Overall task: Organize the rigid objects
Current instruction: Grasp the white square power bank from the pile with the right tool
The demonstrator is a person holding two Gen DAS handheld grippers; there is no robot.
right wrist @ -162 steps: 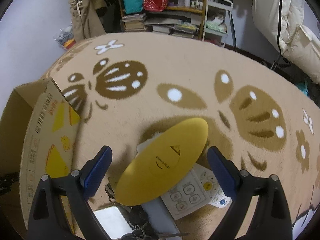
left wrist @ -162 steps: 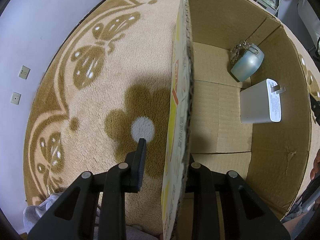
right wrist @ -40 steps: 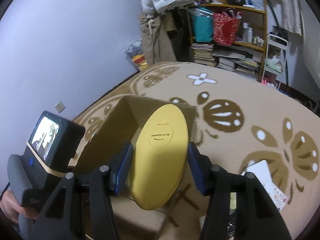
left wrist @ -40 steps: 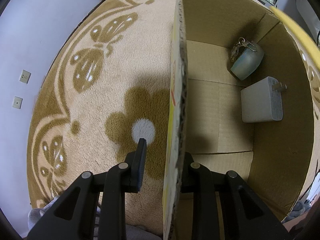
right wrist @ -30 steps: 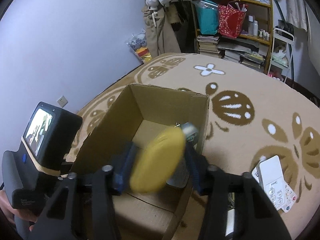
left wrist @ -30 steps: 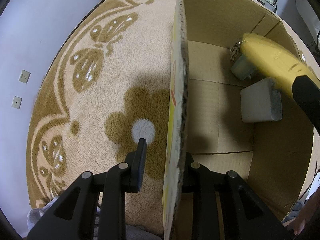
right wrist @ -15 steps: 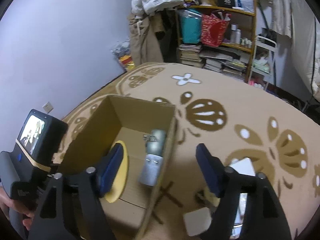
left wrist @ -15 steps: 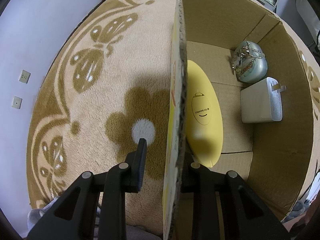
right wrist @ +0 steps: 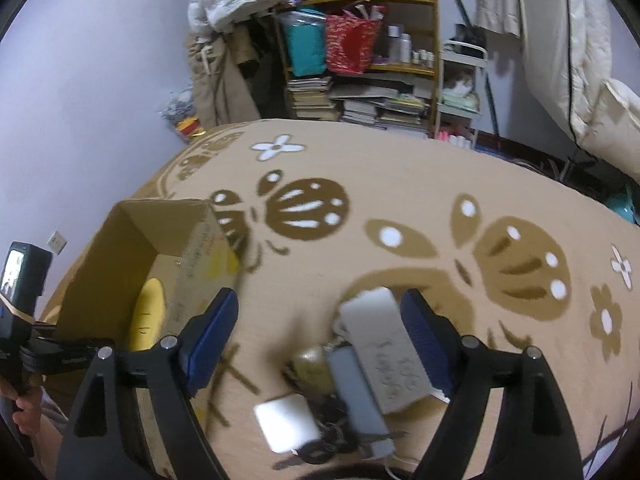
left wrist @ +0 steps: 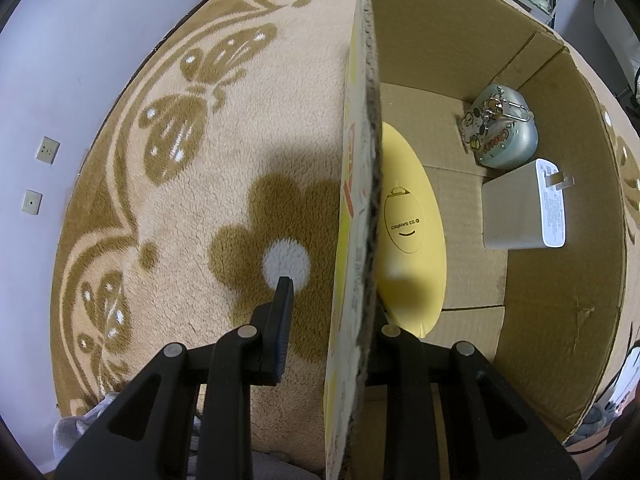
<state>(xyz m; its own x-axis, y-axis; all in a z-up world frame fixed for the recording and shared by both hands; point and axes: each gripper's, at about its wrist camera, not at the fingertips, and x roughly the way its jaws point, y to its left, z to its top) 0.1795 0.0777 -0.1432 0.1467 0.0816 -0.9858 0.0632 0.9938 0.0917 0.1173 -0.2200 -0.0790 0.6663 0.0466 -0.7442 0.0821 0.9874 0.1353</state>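
Left wrist view: beige carpet (left wrist: 224, 128) with brown butterfly and flower pattern, lavender wall behind with two wall sockets (left wrist: 40, 176). One cardboard box (left wrist: 560, 320) sits on the carpet, open at the top. Left gripper (left wrist: 326, 312) straddles the box's near wall: one finger outside over the carpet, the other inside, jaws clamped on the cardboard edge. Three things inside the box: one yellow oval case (left wrist: 412, 240) lying along the near wall, one white power adapter (left wrist: 520, 208) with its prongs toward the far wall, one pale blue round tin (left wrist: 504, 136) with a keyring on it, in the far corner just beside the adapter.

Right wrist view: same carpet, blurred from motion. Room behind is cluttered: one wooden shelf unit (right wrist: 360, 40) with books, a teal bin, a red bag; white bedding at right. Right gripper (right wrist: 320, 320) is spread wide, nothing between its blue pads (right wrist: 212, 328), hovering over a pile on the carpet. Pile, as far as blur allows: one white remote (right wrist: 380, 340), one grey bar-shaped object (right wrist: 356, 392), one small white square block (right wrist: 284, 424), one gold rounded item (right wrist: 312, 364), some dark keys or rings. Box is to the left, the yellow case showing inside. A hand (right wrist: 24, 408) holds the left gripper's handle at the lower left edge.
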